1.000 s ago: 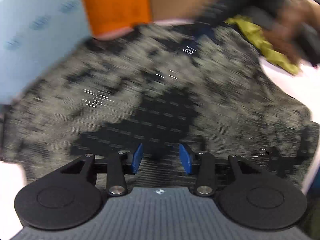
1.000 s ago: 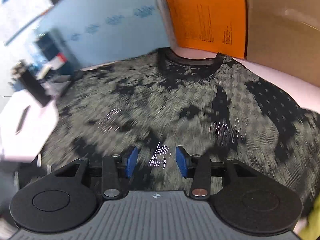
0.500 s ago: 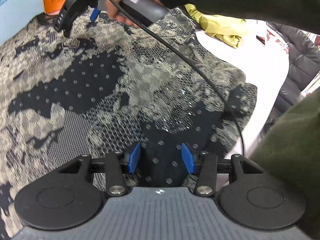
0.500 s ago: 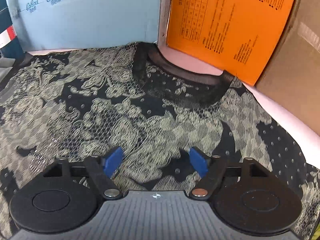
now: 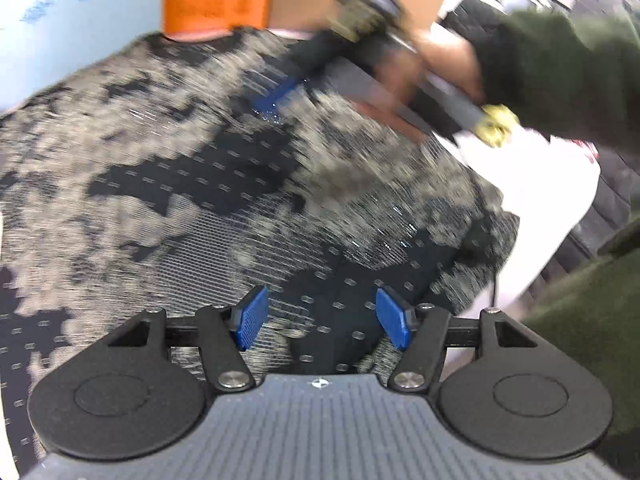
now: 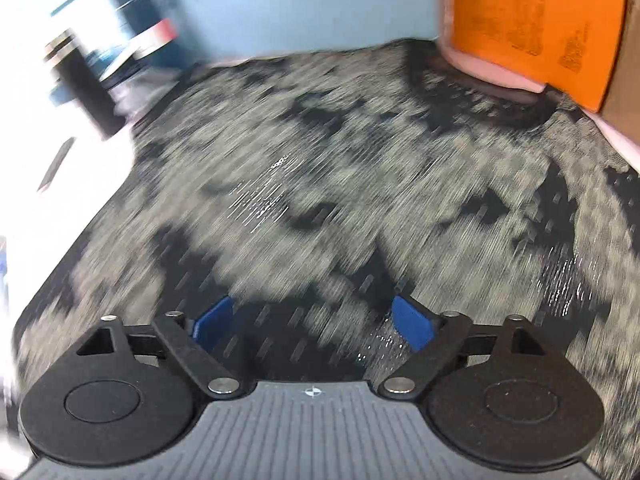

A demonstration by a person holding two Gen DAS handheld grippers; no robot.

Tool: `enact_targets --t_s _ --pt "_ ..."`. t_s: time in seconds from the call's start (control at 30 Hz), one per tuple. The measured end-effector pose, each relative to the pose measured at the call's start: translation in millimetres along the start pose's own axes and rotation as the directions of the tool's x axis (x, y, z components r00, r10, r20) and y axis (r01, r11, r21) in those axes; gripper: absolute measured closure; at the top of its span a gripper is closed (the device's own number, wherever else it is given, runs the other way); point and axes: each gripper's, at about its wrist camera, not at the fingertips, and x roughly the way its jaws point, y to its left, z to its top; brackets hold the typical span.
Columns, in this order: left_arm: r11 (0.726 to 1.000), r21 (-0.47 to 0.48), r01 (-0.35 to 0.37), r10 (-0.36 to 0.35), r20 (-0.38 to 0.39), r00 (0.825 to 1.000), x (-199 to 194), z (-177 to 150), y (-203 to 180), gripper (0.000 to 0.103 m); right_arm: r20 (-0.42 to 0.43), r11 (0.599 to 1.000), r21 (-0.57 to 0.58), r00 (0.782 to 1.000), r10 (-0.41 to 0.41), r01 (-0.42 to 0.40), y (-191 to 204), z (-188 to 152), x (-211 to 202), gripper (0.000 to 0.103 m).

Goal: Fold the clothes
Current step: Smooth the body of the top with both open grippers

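Lying flat on the white table (image 5: 560,184): black-and-beige top (image 5: 208,168) | left gripper (image 5: 322,318) over its hem corner, jaws just widening, nothing between | right gripper (image 6: 312,322) above the middle, jaws just spreading wide, empty | orange box (image 6: 532,20) behind the collar.

The white counter (image 5: 560,184) carried a black-and-beige patterned garment (image 5: 200,168) spread flat, with a yellow cloth (image 5: 496,128) beside it.
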Motion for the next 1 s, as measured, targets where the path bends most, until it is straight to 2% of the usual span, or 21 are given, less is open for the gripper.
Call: enact_targets --t_s 0.1,0.17,0.27,0.33,0.43,0.57,0.67,0.77,0.87,1.0 --pt "0.998 -0.046 -0.039 0.041 0.03 0.999 -9.7 -1.4 12.7 0.039 -0.094 0.993 -0.032 0.989 0.111 -0.114 10.1 -22.6 -14.4 0.014" --pt "0.995 -0.079 -0.066 0.069 0.032 0.997 -7.7 -0.6 20.3 0.039 -0.105 0.986 -0.059 0.984 0.147 -0.154 16.0 -28.1 -24.7 0.014" --pt "0.986 -0.127 -0.108 0.112 0.023 0.993 0.3 2.1 29.9 0.039 0.011 0.992 -0.04 0.993 0.118 -0.117 13.6 -11.2 -34.1 0.014" --pt "0.981 -0.152 -0.124 0.125 -0.004 0.992 8.5 1.3 34.1 0.039 0.08 0.995 0.035 0.993 0.092 -0.096 6.1 8.9 -28.3 0.014" --pt "0.974 -0.182 -0.135 0.125 -0.063 0.99 23.1 -2.6 38.1 0.039 0.148 0.981 0.164 0.986 0.082 -0.106 -5.8 36.0 -10.3 0.014" --pt "0.982 -0.136 -0.129 0.117 -0.093 0.989 19.8 -16.2 25.2 0.039 0.199 0.964 0.244 0.978 0.062 -0.111 -15.0 58.6 13.2 0.014" --pt "0.983 -0.115 -0.145 0.133 -0.102 0.986 12.2 -26.2 17.0 0.038 0.183 0.941 0.309 0.98 0.084 -0.138 -29.4 63.7 30.3 0.014" --pt "0.972 -0.141 -0.186 0.175 -0.091 0.98 1.4 -31.0 13.1 0.038 0.172 0.922 0.328 0.973 0.155 -0.205 -32.0 53.5 29.5 0.012" --pt "0.956 -0.182 -0.228 0.218 -0.071 0.973 -11.5 -33.1 15.6 0.038 0.124 0.897 0.325 0.954 0.273 -0.299 -29.1 32.4 24.4 0.009" --pt "0.945 -0.184 -0.271 0.271 -0.022 0.962 -20.0 -18.7 23.3 0.034 0.084 0.891 0.289 0.937 0.34 -0.35 -19.4 -8.3 7.1 0.007"
